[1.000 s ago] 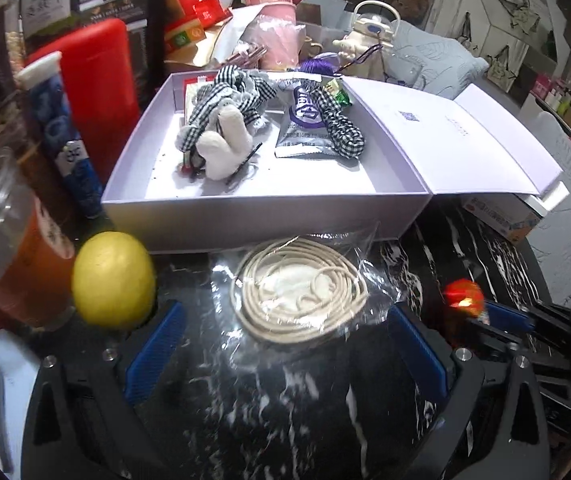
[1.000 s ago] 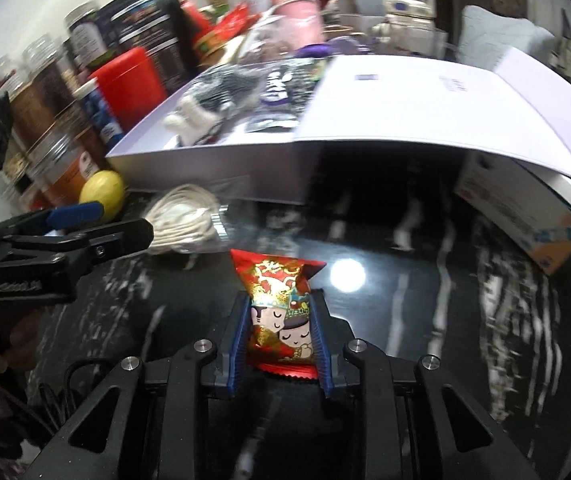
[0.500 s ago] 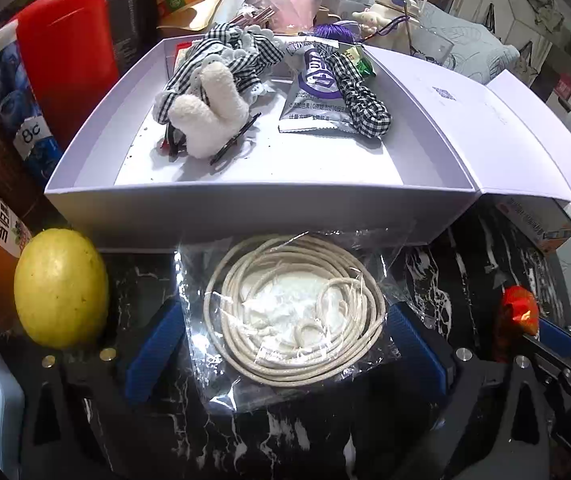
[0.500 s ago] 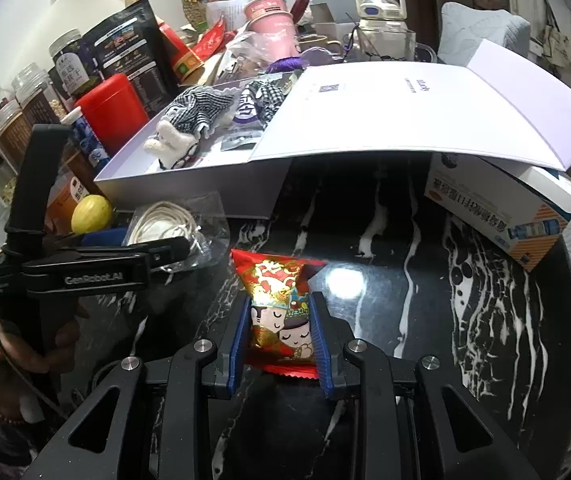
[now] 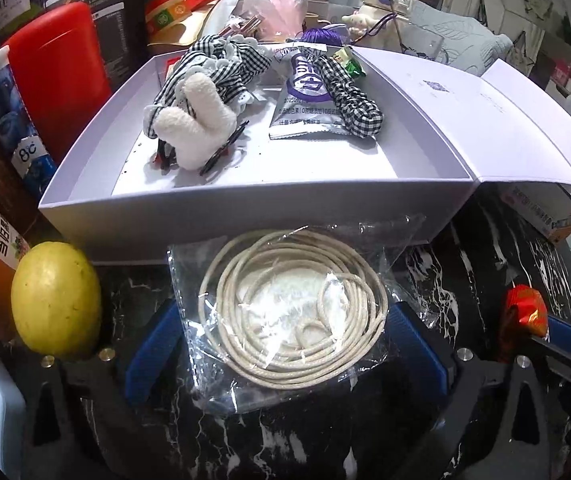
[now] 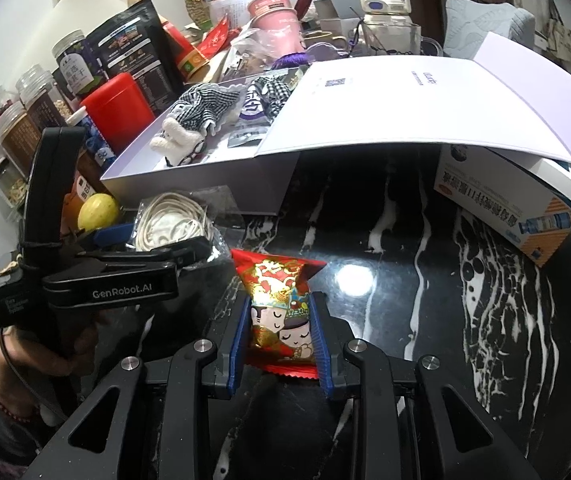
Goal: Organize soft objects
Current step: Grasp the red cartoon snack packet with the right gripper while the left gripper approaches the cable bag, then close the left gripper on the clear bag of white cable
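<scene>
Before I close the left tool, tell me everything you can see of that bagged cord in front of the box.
The bagged cord is a cream cord wound in a loose flat coil, sealed in a crinkled clear plastic bag with something white at its centre. It lies flat on the black marble tabletop, its far edge against the front wall of the lavender box. The left tool straddles it, blue pads open on either side. A yellow lemon sits to its left, apart.

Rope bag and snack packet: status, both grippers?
Left gripper open, straddling bagged rope coil on table. Right gripper shut on red snack packet. White box open directly ahead; lemon beside left finger.
</scene>
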A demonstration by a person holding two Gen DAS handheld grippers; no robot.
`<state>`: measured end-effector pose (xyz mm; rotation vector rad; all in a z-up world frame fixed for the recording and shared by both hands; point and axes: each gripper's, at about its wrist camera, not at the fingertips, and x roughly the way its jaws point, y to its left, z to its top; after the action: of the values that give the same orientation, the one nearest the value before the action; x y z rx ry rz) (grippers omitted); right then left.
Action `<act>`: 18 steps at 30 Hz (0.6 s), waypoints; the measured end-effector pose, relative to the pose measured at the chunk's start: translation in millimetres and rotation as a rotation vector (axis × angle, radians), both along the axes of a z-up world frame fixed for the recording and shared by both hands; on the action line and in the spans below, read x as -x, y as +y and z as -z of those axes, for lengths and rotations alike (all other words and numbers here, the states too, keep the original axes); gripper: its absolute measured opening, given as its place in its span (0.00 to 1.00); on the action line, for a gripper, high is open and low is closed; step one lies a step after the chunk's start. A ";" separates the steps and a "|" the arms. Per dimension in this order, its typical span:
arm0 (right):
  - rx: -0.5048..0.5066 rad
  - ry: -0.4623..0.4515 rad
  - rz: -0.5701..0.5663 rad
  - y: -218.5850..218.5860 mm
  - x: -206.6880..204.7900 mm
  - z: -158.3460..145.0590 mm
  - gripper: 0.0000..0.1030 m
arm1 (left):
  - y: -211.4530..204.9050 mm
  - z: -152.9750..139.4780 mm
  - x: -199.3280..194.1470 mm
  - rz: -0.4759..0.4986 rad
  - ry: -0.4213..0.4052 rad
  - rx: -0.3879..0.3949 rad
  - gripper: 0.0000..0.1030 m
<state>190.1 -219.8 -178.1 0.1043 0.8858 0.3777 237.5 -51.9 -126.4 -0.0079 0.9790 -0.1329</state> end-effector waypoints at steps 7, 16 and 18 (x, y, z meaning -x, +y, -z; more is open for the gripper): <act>0.003 0.003 0.006 -1.1 4.3 0.5 0.28 | -1.4 -5.1 18.4 0.046 -0.019 -0.003 0.78; 0.009 -0.005 0.021 -3.3 20.6 -2.2 0.28 | -8.7 -10.5 55.1 0.149 0.010 0.052 0.71; 0.013 -0.009 0.027 -4.9 27.8 -3.5 0.28 | -13.1 -10.6 66.1 0.170 0.019 0.057 0.71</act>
<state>162.3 -224.8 -174.6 0.1026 0.8766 0.3469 171.4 -65.0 -115.8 0.0218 0.9941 -0.3169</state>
